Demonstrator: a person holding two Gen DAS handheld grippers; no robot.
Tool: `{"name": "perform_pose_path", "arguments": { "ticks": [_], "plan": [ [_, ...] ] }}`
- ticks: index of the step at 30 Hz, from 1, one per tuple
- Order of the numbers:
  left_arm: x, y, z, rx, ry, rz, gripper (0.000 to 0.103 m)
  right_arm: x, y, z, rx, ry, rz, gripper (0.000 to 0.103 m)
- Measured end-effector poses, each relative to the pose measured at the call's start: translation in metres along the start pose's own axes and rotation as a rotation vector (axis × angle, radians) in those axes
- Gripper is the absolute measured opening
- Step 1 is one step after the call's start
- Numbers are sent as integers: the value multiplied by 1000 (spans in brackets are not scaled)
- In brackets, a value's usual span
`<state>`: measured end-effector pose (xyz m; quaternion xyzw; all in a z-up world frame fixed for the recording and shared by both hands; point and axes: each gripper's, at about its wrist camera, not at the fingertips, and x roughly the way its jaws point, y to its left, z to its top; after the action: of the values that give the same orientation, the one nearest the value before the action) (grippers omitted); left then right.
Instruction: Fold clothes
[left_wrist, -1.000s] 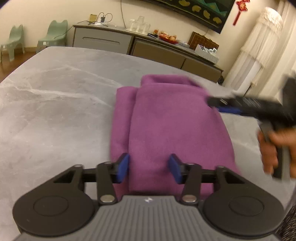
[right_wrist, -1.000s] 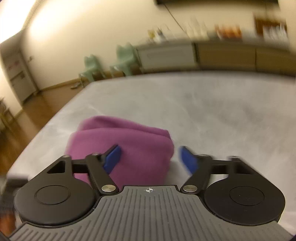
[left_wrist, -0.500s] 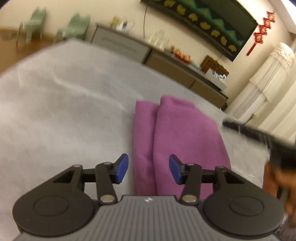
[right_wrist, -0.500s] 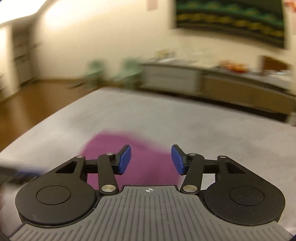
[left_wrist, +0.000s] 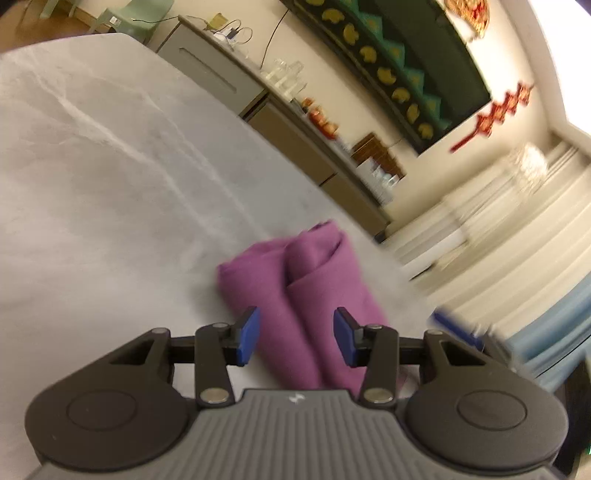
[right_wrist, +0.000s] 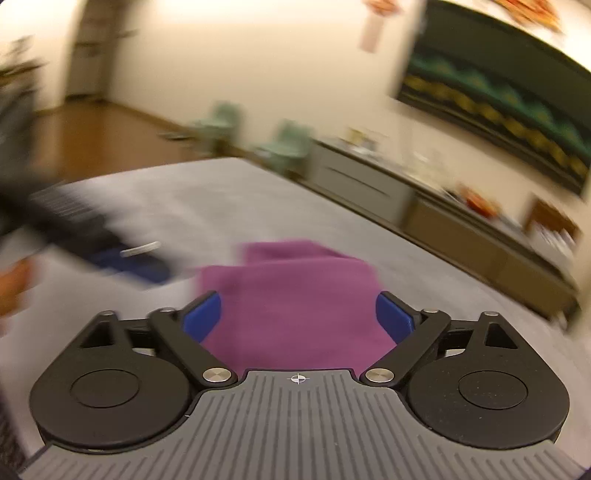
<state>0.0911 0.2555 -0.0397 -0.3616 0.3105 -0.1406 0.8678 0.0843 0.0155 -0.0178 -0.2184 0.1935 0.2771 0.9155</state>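
Folded purple cloth (left_wrist: 314, 295) lies lower centre of frame on grey surface (left_wrist: 110, 184). Left tongs (left_wrist: 296, 339) closing, nothing pinched. Right tongs (right_wrist: 297, 318) opening wide, cloth free.

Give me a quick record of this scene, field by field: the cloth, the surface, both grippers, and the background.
cloth: purple cloth, folded into a bundle, lying flat
surface: grey marbled table
left gripper: jaws closing, nothing pinched, cloth lies beyond them
right gripper: jaws opening wide, nothing held, above the cloth
background: long sideboard against the wall, green chairs beside it
fold state: looks folded
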Motion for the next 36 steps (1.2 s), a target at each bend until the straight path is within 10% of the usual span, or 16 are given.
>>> {"name": "perform_pose_path", "arguments": {
  "ticks": [2, 4, 8, 12, 22, 32, 34, 36],
  "plan": [
    [16, -3, 7, 14, 5, 7, 44, 8, 22, -5, -78, 36, -3, 82],
    [35, 1, 9, -2, 10, 52, 44, 28, 32, -11, -120, 107, -39, 51],
    [58, 19, 8, -64, 51, 76, 42, 47, 29, -22, -85, 180, -46, 41],
    [63, 29, 10, -105, 63, 68, 44, 28, 15, -17, -35, 172, -37, 7],
    [35, 21, 13, -96, -6, -10, 48, 27, 66, -37, -208, 136, 25, 6],
    [33, 23, 6, -35, 13, 101, 48, 22, 99, -52, -490, 71, -66, 6],
    [31, 25, 6, -46, 17, 101, 48, 21, 101, -44, -501, 59, -93, 18],
    [24, 25, 8, -69, 6, 93, 48, 23, 103, -34, -503, 21, -140, 52]
  ]
}}
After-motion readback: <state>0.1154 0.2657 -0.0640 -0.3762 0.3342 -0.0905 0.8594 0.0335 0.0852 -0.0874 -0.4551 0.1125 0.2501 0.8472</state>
